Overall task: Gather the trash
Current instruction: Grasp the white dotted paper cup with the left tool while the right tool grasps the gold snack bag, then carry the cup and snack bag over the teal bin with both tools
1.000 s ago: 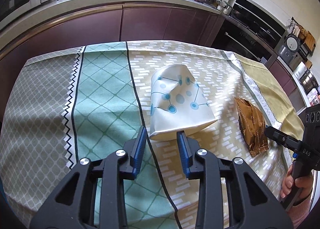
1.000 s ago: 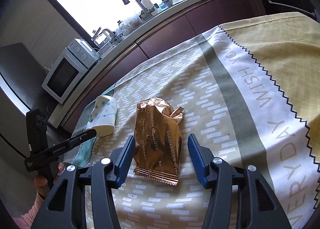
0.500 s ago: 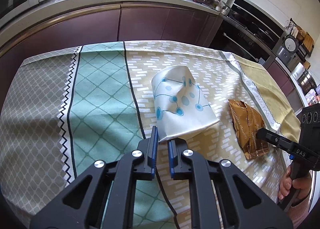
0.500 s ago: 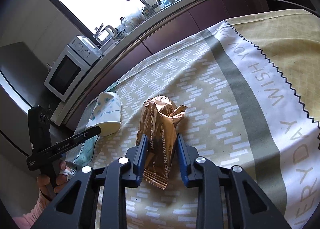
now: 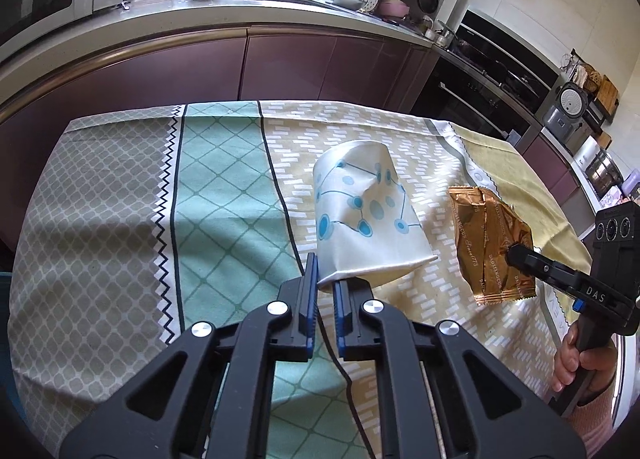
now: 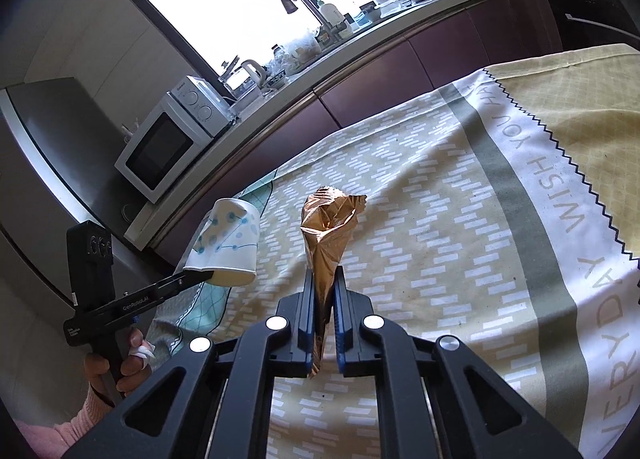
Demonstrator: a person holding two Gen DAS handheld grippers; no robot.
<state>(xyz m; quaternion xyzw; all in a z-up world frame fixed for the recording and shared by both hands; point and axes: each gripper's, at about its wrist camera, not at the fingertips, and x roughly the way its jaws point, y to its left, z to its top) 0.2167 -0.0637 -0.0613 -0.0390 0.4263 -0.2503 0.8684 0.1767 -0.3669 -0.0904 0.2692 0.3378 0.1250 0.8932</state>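
A crushed white paper cup (image 5: 360,219) with blue dots is held above the tablecloth; my left gripper (image 5: 325,279) is shut on its rim. It also shows in the right wrist view (image 6: 226,247). A crumpled gold snack wrapper (image 6: 326,239) is lifted off the cloth, and my right gripper (image 6: 323,291) is shut on its lower part. In the left wrist view the wrapper (image 5: 486,243) hangs from the right gripper (image 5: 516,255) to the right of the cup.
The table (image 5: 224,199) carries a patterned cloth in grey, green, beige and yellow. Behind it runs a kitchen counter (image 5: 200,23) with a microwave (image 6: 168,147), kettle and sink. An oven (image 5: 492,91) stands at the back right.
Both grippers closed, the left on the cup's rim and the right on the gold wrapper. Both items have risen off the cloth.
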